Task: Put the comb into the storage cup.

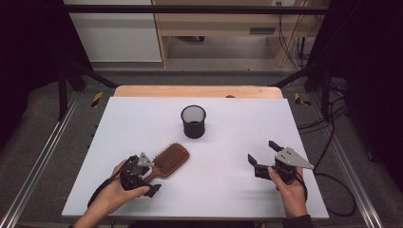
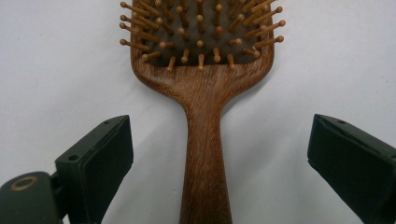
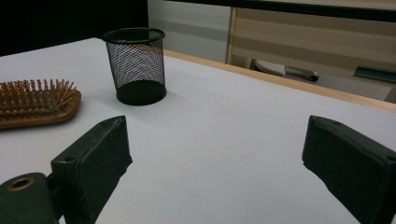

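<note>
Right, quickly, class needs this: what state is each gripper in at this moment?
Left gripper: open, jaws either side of the hairbrush handle, not touching it.
Right gripper: open, holding nothing, over the table.

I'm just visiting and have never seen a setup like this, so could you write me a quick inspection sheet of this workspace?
Surface: white table top, flat, with a wooden edge at the far side.
Job's things: wooden hairbrush lying bristles up, its handle between the open jaws of the left gripper, untouched.
Clutter: black mesh cup standing upright, apart from the brush.
Grippers: left gripper open around the handle; right gripper open, holding nothing.
Cables: black cable trailing off the table's right side; more cables by the far furniture.
Surroundings: grey floor, metal rails, wooden furniture behind.
</note>
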A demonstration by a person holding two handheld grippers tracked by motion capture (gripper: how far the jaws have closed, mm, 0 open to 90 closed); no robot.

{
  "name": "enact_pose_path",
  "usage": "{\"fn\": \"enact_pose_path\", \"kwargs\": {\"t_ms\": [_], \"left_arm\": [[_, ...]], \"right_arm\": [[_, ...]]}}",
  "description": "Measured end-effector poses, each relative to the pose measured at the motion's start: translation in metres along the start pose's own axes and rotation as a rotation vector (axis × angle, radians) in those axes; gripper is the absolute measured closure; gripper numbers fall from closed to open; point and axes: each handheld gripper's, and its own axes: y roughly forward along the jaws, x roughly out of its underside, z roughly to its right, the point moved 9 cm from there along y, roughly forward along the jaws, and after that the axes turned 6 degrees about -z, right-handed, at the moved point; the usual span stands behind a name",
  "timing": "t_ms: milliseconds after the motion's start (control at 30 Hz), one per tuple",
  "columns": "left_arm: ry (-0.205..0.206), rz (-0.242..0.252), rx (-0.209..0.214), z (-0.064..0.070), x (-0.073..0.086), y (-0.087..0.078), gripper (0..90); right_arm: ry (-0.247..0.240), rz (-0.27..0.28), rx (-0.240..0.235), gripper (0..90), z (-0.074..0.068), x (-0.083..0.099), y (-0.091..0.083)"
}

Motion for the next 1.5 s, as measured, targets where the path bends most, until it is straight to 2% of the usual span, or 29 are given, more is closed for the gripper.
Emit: {"fn": "enact_pose_path", "kwargs": {"t_ms": [467, 633, 800, 933, 967, 1100, 1500], "left_arm": [[0.001, -0.014, 0.002, -0.002, -0.001, 0.001, 9.7], [-0.02, 0.0, 0.0, -0.006, -0.004, -0.002, 18.1], [-0.029, -0.019, 0.005, -0.008, -0.005, -0.001, 25.9], [-0.038, -0.029, 0.016, -0.012, -0.008, 0.001, 37.7], [-0.035, -0.035, 0.022, -0.012, -0.008, 0.002, 37.7], [-0.017, -0.053, 0.026, -0.013, -0.011, 0.004, 47.2], [0.003, -0.099, 0.044, -0.011, -0.008, 0.006, 57.1]], "right_arm": [[0.001, -0.001, -0.001, 7.6, 0.0, 0.0, 0.0], [0.001, -0.002, -0.002, 7.6, 0.0, 0.0, 0.0], [0.0, -0.003, -0.003, 7.6, 0.0, 0.0, 0.001], [0.0, -0.004, -0.004, 7.5, -0.001, 0.001, 0.001], [0.0, -0.004, -0.004, 7.5, -0.001, 0.0, 0.001], [0.0, -0.002, -0.004, 7.5, 0.0, 0.0, 0.0], [-0.003, -0.008, -0.008, 7.5, -0.001, 0.001, 0.001]]}}
